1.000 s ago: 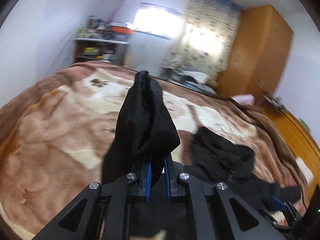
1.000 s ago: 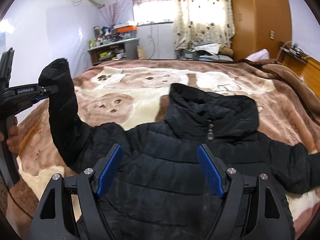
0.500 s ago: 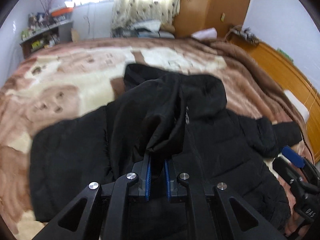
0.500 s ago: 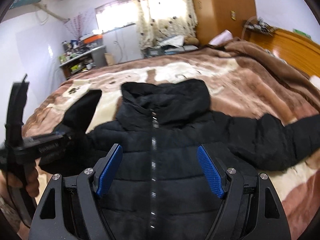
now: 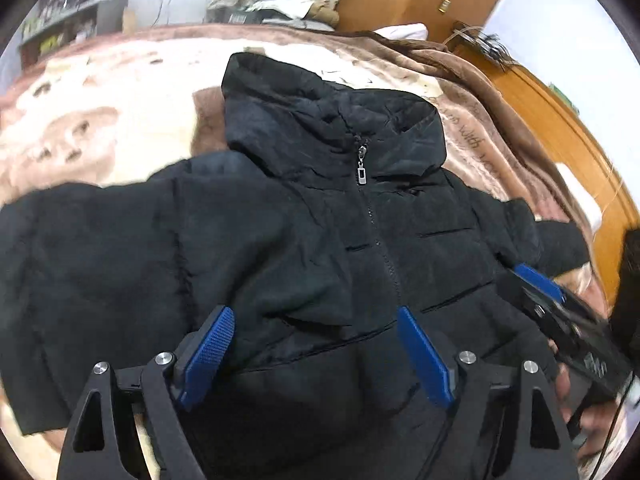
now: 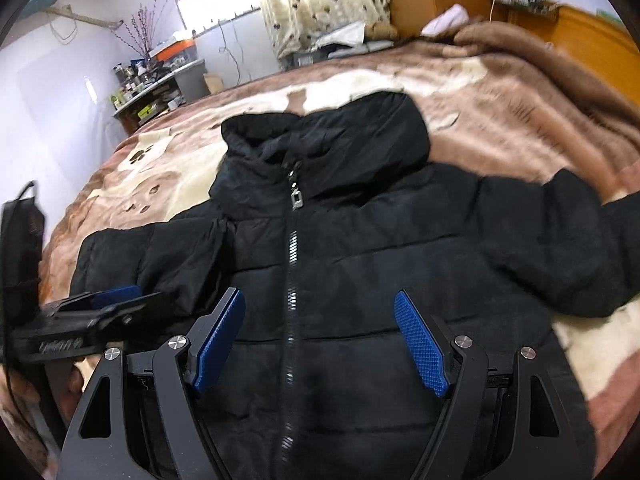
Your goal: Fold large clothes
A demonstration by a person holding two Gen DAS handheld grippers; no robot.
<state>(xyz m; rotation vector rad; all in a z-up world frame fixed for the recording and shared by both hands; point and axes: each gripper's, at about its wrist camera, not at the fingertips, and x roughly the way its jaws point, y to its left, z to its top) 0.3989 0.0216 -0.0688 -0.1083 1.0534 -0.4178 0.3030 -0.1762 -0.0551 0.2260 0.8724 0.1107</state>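
1. The black puffer jacket [image 6: 320, 264] lies front-up on the brown and cream blanket [image 6: 500, 96]. It fills the middle and lower part of both wrist views, with the hood [image 6: 340, 132] toward the top of the frame and the zip [image 6: 292, 280] closed down the centre.

2. My left gripper [image 5: 316, 354] has just been opening. Its blue pads now stand wide apart, and nothing is pinched between them. The cuff end of one sleeve [image 5: 304, 276] lies folded across the chest just above those pads, resting on the jacket's front.

3. My right gripper [image 6: 320, 336] is also spread wide and holds nothing. It hangs over the lower front of the jacket, with the zip running up between its pads.

4. In the right wrist view, the other sleeve [image 6: 560, 248] lies stretched out to the right edge of the frame, flat on the blanket and not yet folded in.

5. I judge the jacket soft, padded and springy. It is light for its bulk, but the smooth shell is likely to slide on itself. A fold may puff back up unless I press it down.

6. I would take the outstretched sleeve near its cuff. There the fabric is thinner, so the pads can close on a firm bunch instead of a fat quilted roll.

7. I would avoid pinching the zip pull [image 5: 362, 174], which is hard and small.
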